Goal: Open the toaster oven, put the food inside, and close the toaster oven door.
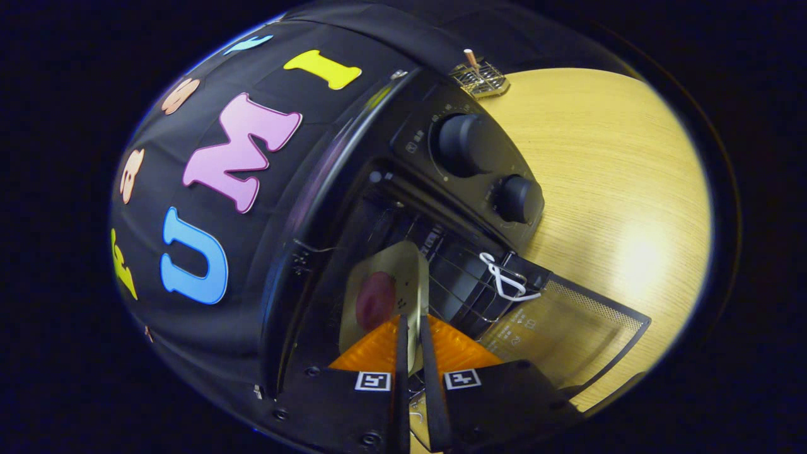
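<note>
Hand-held gripper (411, 328) clenched on tray (386, 296) edge; tray, bearing food (376, 301), points lengthwise into open toaster oven (403, 208).

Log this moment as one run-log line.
tongs shut on gold tray | dark red food on tray | black toaster oven glass door open | tray entering cavity

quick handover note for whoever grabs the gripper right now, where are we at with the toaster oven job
Gripper: fingers nearly closed, pinching the rim of the tray, which stands on edge between them.
Food: a dark reddish piece on the tray, just ahead of the fingers.
Toaster oven: on the wooden table, door swung open, wire rack showing inside. The tray is at the oven's opening.
Done: door opened, tray with food picked up and brought to the opening.
Left: set the tray on the rack, let go, back out, close the door.
</note>
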Motion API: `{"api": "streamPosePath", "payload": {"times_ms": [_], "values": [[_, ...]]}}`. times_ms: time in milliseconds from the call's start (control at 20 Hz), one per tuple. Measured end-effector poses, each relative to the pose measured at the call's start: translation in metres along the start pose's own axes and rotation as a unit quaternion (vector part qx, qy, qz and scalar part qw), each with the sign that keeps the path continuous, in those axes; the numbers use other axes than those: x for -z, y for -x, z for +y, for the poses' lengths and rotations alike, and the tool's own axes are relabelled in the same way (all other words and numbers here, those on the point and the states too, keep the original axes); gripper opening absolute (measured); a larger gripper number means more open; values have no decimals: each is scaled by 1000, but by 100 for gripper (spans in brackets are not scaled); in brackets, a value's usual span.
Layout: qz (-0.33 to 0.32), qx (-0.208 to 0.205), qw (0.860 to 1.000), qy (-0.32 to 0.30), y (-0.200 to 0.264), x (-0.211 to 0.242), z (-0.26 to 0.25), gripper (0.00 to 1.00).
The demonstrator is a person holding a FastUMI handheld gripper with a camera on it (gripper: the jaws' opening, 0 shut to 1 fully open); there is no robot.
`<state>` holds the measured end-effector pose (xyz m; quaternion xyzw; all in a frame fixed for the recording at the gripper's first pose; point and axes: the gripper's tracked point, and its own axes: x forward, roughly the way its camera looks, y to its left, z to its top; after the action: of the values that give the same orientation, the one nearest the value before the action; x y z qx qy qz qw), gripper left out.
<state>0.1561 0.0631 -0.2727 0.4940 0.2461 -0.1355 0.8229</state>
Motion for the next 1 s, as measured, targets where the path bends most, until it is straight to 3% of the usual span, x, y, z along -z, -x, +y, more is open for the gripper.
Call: {"api": "streamPosePath", "payload": {"times_ms": [100,200,300,450,700,1000], "values": [[10,-11,1000,9,10,4,6,37],[22,-16,999,17,21,8,6,76],[31,-23,999,31,34,14,6,78],[49,-30,997,53,55,23,3,99],[69,-38,992,97,92,30,-4,99],[85,-50,974,202,127,43,-18,99]]}}
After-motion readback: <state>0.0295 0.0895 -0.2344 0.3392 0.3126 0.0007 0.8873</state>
